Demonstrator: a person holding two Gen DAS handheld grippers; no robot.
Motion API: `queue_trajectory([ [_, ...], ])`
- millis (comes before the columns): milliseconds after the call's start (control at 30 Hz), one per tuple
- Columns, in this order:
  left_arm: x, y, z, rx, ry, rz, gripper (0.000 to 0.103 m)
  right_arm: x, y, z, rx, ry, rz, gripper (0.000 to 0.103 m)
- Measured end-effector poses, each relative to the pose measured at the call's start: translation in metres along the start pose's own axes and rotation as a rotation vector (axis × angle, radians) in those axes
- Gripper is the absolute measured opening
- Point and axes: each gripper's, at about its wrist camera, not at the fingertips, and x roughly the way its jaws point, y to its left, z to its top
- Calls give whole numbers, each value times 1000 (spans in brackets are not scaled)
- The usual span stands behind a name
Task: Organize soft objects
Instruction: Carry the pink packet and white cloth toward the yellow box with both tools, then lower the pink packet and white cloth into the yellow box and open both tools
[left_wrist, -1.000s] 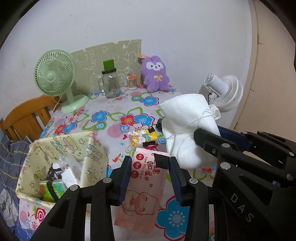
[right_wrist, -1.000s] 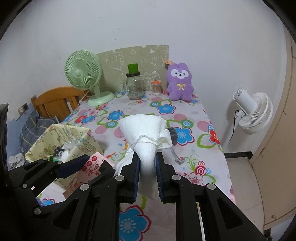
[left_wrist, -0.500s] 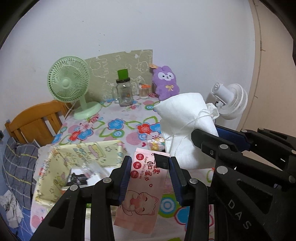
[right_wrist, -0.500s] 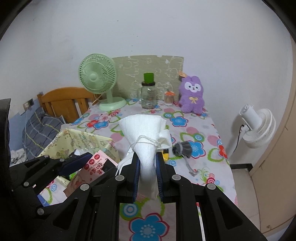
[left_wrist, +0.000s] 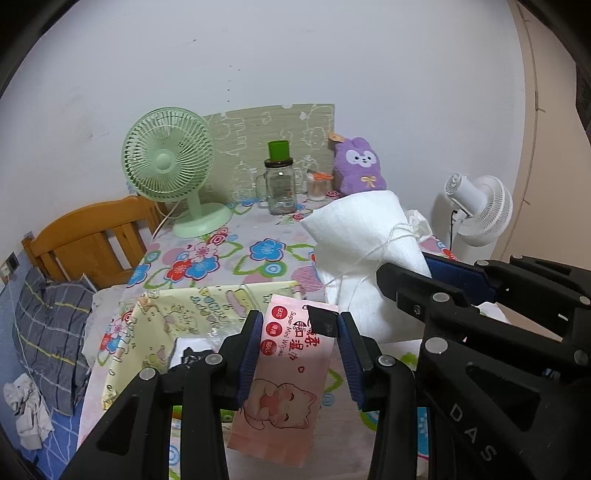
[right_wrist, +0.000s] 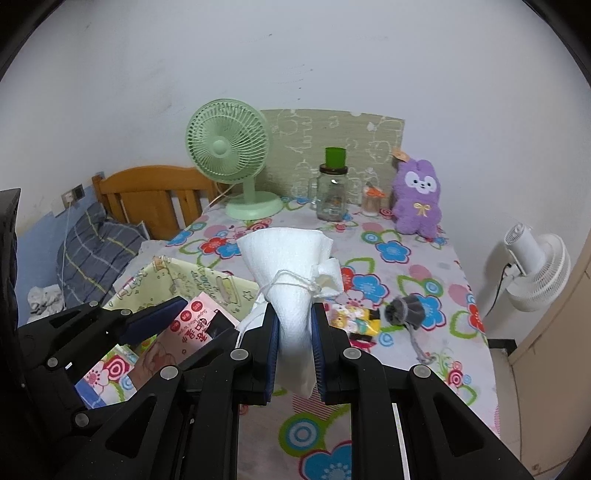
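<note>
My left gripper (left_wrist: 295, 325) is shut on a pink wet-wipes pack (left_wrist: 284, 384) with a cartoon cat, held above the table's near edge. Just to its right, my right gripper (right_wrist: 294, 317) is shut on a white cloth bundle (right_wrist: 291, 266) tied with string; the bundle (left_wrist: 365, 243) also fills the right of the left wrist view. Below and left of both stands an open yellow patterned fabric box (left_wrist: 173, 321) with several items inside. A purple plush rabbit (right_wrist: 417, 199) sits at the table's far right corner. A small grey pouch (right_wrist: 404, 312) and a yellow snack pack (right_wrist: 354, 319) lie on the tablecloth.
The floral tablecloth (right_wrist: 406, 266) covers the table. At the back stand a green desk fan (right_wrist: 229, 155), a glass jar with a green lid (right_wrist: 332, 192), a small jar (right_wrist: 371, 201) and a patterned board. A wooden chair (right_wrist: 151, 195) is left, a white floor fan (right_wrist: 535, 269) right.
Both grippers have drawn back from the far wall and risen, each keeping its object. The table's objects now look smaller and farther, and the yellow box has slid under the left gripper.
</note>
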Motion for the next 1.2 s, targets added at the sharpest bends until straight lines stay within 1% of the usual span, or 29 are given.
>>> queue_trajectory([
  [400, 14, 43, -10, -22, 33, 46, 42, 35, 39, 5, -29, 43, 74, 20],
  [667, 33, 69, -20, -34, 88, 77, 42, 63, 60, 3, -40, 87, 123, 20],
  [1033, 61, 90, -38, -42, 178, 91, 42, 101, 77, -9, -40, 165, 180, 20],
  [1100, 64, 93, -40, -55, 192, 90, 43, 107, 78, -12, -26, 180, 186, 22],
  [1133, 67, 95, -42, -69, 202, 84, 43, 110, 77, -13, -16, 186, 184, 26],
  [1167, 69, 98, -42, -78, 210, 77, 45, 114, 75, -14, 1, 198, 179, 34],
  [1200, 72, 99, -43, -88, 218, 67, 51, 117, 73, -14, 24, 214, 183, 38],
])
